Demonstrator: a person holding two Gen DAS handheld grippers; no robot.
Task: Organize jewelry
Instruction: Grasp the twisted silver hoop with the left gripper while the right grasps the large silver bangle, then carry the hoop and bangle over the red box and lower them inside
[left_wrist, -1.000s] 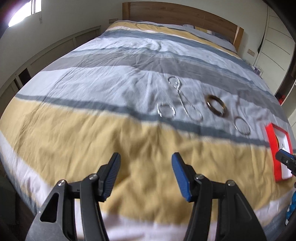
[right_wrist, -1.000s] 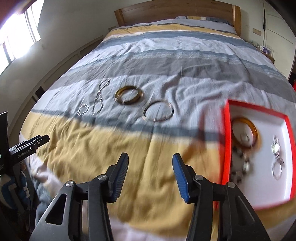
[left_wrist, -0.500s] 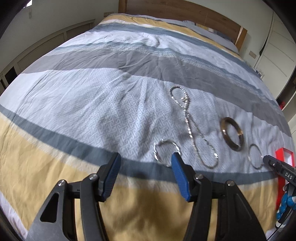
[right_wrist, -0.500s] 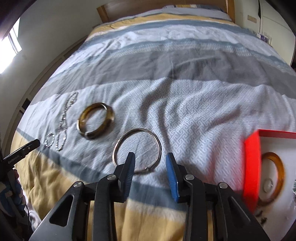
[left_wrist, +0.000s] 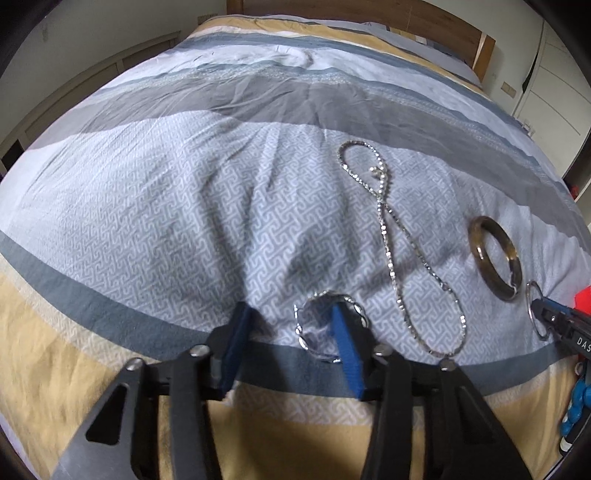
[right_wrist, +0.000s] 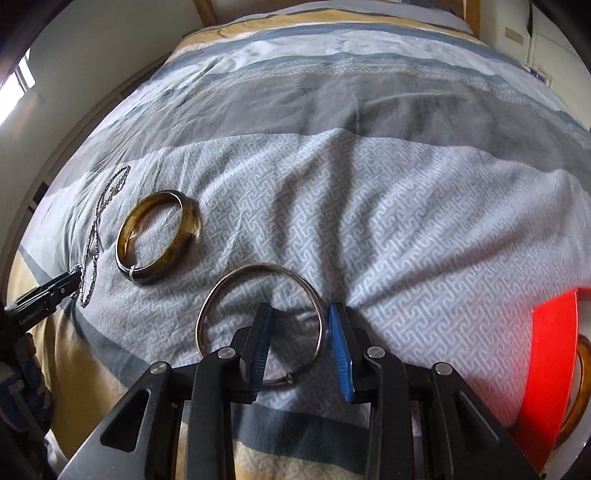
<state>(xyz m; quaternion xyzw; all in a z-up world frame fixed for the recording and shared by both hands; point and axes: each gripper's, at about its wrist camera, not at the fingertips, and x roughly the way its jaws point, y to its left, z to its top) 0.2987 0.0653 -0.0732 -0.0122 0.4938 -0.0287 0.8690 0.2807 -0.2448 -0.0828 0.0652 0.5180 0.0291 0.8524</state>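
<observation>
Left wrist view: the left gripper (left_wrist: 291, 332) is open, its right finger inside a small silver bracelet (left_wrist: 330, 325) on the bedspread (left_wrist: 166, 206).

Right wrist view: the right gripper (right_wrist: 301, 336) is open, its fingers on either side of the rim of a thin silver bangle (right_wrist: 317, 306); a brown bangle (right_wrist: 159, 236) lies near.

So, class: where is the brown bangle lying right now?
The brown bangle lies flat on the patterned bedspread, left of centre in the right wrist view, between the silver chain necklace and the thin silver bangle.
</observation>
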